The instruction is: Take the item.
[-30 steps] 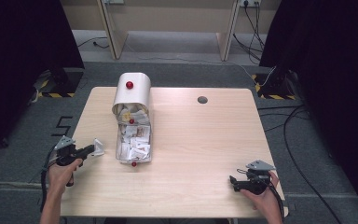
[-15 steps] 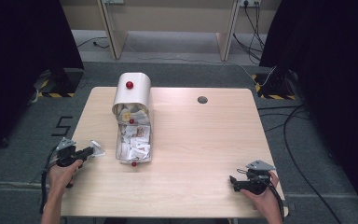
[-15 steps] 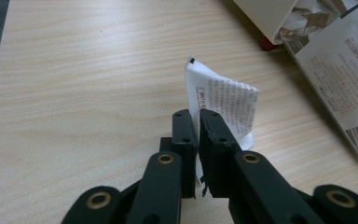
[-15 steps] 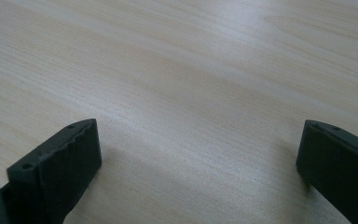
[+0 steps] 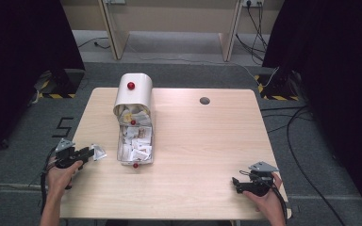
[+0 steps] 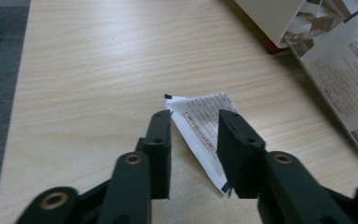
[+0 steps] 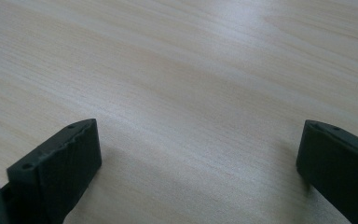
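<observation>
While the white printed sachet [image 6: 204, 128] lies flat on the pale wooden table [image 5: 202, 141], it sits between the two black jaws of the left gripper [image 6: 193, 121], which have just been opening; a gap shows on either side of the packet, so the pads are not pressing on it. From the high view the same sachet [image 5: 97, 151] rests near the table's left edge, just beside the long side of the tray.

That tray [image 5: 119, 149] is a narrow clear box lying lengthwise on the table, crowded with more white and brown printed sachets [image 5: 136, 146], some flat, some crumpled. A small red knob [image 5: 135, 165] shows at its near end. At the far end stands a cream, round-topped cover [image 5: 133, 94] with a red knob [image 5: 131, 85] on its face; it is tipped back over the tray's far part, and further packets are heaped in its mouth. Through the left gripper view, the cover's edge and several large packets [image 6: 345, 70] fill the upper right corner.

Well apart, near the table's right front corner, the right gripper [image 5: 234, 183] is held low in the person's hand [image 5: 268, 200]. Its jaws stand spread wide, with bare tabletop between them.

A dark round grommet [image 5: 204, 100] sits toward the far side of the table.
</observation>
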A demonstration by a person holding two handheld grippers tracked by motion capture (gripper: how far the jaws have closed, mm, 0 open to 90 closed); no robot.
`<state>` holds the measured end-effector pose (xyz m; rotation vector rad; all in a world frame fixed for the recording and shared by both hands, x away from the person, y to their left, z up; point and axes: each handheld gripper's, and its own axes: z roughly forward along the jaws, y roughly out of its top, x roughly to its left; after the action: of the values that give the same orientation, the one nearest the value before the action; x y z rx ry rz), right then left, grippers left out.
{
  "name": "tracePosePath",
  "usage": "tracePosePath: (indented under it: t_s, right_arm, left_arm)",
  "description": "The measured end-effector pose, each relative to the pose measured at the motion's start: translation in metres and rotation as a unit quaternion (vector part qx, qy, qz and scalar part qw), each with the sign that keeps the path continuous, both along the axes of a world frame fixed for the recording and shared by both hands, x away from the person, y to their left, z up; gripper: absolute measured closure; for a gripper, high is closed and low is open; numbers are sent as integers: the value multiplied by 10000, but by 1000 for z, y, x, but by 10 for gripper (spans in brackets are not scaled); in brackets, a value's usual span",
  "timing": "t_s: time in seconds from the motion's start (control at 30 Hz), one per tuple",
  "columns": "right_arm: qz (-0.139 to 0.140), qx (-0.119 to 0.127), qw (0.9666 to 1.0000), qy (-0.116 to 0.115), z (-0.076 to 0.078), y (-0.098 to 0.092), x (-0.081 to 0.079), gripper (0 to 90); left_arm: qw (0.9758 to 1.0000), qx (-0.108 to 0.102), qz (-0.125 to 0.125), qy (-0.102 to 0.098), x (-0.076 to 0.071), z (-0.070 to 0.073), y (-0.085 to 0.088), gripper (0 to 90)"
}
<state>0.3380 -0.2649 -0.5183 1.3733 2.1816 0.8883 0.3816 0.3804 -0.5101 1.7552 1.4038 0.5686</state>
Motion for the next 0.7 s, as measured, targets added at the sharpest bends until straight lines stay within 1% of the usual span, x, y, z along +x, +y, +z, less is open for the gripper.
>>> tracePosePath:
  t_s: [0.07,0.1,0.13,0.2,0.23,0.33,0.37,0.4,0.43,0.47,0.5,0.57,0.6,0.7]
  right_arm:
    - [0,1,10000,0,0,0,0,7]
    - [1,0,10000,0,0,0,0,7]
    - [1,0,10000,0,0,0,0,7]
    - [0,0,10000,0,0,0,0,7]
    - [1,0,10000,0,0,0,0,7]
    - [1,-1,10000,0,0,0,0,7]
    - [0,0,10000,0,0,0,0,7]
    - [1,-1,10000,-1,0,0,0,7]
    - [0,-1,10000,0,0,0,0,7]
    - [0,-1,10000,0,0,0,0,7]
    - [1,-1,10000,0,0,0,0,7]
    - [0,0,10000,0,0,0,0,7]
    - [1,-1,10000,0,0,0,0,7]
    - [1,0,10000,-1,0,0,0,7]
  left_arm:
    - [10000,25,-45,-51,-2,4,-2,600]
    - [9999,47,-55,-84,-2,7,-3,543]
    - [9999,55,-64,-121,-3,9,-4,543]
    - [9997,80,-130,-168,-6,13,-7,449]
    - [9994,115,-238,-213,-9,16,-9,377]
    - [9993,129,-260,-253,-11,18,-11,270]
    - [9993,104,-250,-240,-12,19,-12,270]
    - [9994,75,-257,-225,-13,20,-13,231]
    - [9991,86,-360,-229,-15,21,-15,223]
    - [9991,86,-360,-229,-15,21,-15,222]
    - [9988,136,-398,-237,-17,21,-17,214]
    - [9988,147,-399,-243,-17,21,-17,202]
    - [9988,145,-398,-253,-18,21,-17,181]
    - [9987,112,-419,-275,-19,22,-18,178]
